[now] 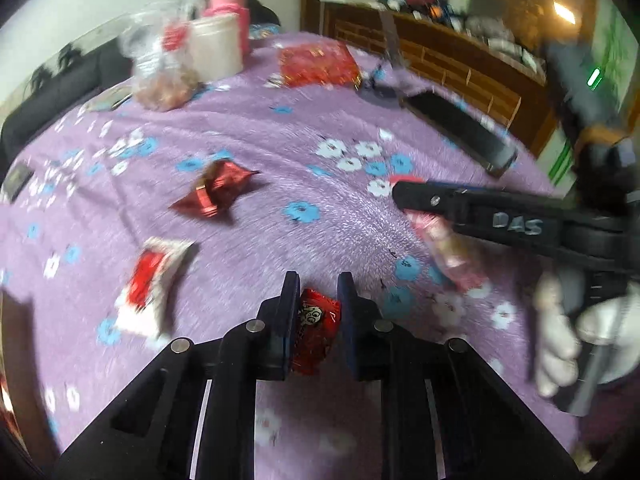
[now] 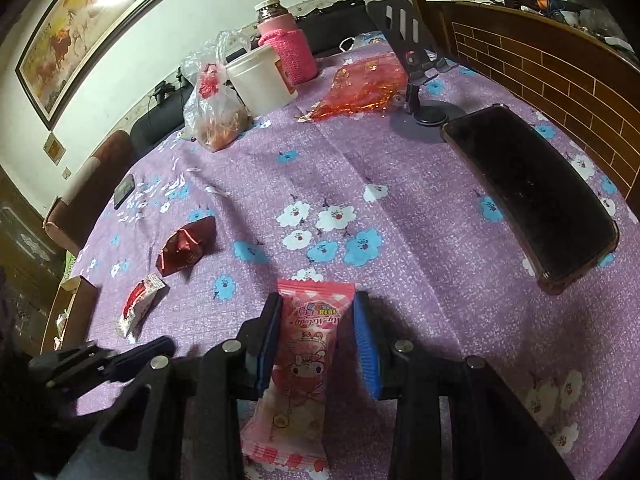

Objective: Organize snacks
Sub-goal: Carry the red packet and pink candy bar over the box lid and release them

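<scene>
My left gripper (image 1: 318,300) is shut on a small red snack packet (image 1: 316,330) above the purple flowered tablecloth (image 1: 280,140). My right gripper (image 2: 316,312) straddles a pink My Melody snack packet (image 2: 304,360) lying on the cloth; the jaws stand apart, the left pad touching it, the right pad clear. The right gripper also shows in the left wrist view (image 1: 404,196) over that pink packet (image 1: 452,256). A dark red foil candy (image 2: 184,246) and a red-and-white packet (image 2: 138,310) lie to the left. They also show in the left wrist view, the candy (image 1: 216,192) and the packet (image 1: 150,284).
A phone (image 2: 532,192) lies at the right edge beside a phone stand (image 2: 416,76). At the back stand a white tub (image 2: 260,80), a pink-sleeved bottle (image 2: 286,44), a plastic bag of snacks (image 2: 216,108) and a red gift bag (image 2: 364,88). A cardboard box (image 2: 68,308) sits at the left edge.
</scene>
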`<action>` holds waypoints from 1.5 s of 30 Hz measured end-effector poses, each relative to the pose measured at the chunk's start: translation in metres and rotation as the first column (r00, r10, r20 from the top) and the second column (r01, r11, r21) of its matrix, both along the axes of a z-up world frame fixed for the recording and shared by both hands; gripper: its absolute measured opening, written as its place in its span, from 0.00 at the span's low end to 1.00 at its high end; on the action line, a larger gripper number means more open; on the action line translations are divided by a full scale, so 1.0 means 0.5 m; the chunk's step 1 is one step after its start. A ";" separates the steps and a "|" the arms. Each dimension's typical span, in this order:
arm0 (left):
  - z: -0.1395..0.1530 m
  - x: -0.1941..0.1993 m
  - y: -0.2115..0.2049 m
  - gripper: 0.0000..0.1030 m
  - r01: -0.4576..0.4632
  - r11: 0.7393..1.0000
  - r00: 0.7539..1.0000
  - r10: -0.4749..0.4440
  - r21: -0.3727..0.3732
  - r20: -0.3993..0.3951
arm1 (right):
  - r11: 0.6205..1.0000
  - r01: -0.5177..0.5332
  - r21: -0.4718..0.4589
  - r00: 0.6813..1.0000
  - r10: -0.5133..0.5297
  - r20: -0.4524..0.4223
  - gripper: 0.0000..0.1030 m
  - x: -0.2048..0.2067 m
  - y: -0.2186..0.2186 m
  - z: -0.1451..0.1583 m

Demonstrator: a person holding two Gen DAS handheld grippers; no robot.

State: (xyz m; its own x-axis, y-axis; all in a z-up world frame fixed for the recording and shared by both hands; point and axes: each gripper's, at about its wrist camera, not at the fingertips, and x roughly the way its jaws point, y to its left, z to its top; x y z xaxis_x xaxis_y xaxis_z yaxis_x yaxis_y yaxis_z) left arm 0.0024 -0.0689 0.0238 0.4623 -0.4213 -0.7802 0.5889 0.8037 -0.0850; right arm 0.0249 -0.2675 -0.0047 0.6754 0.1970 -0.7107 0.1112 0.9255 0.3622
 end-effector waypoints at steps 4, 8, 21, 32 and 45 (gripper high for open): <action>0.038 -0.038 0.080 0.17 -0.072 0.992 0.997 0.072 -0.108 -0.009 | 0.998 -0.040 0.043 0.999 0.039 0.030 0.37 0.000 0.007 0.003; 0.081 -0.088 0.192 0.18 -0.171 0.963 0.985 0.173 -0.207 -0.011 | 0.997 -0.065 0.038 0.994 0.061 0.086 0.37 -0.008 0.019 0.017; 0.098 -0.229 0.610 0.18 -0.595 0.725 0.785 0.616 -0.347 -0.060 | 0.965 -0.242 0.100 0.961 0.225 0.159 0.37 -0.045 0.143 0.076; 0.033 -0.252 0.748 0.18 -0.726 0.597 0.665 0.735 -0.340 -0.129 | 0.817 -0.573 0.072 0.816 0.560 0.139 0.37 -0.060 0.480 0.133; 0.013 -0.251 0.739 0.18 -0.715 0.629 0.691 0.701 -0.305 -0.175 | 0.658 -0.753 -0.005 0.658 0.753 0.035 0.37 -0.070 0.797 0.092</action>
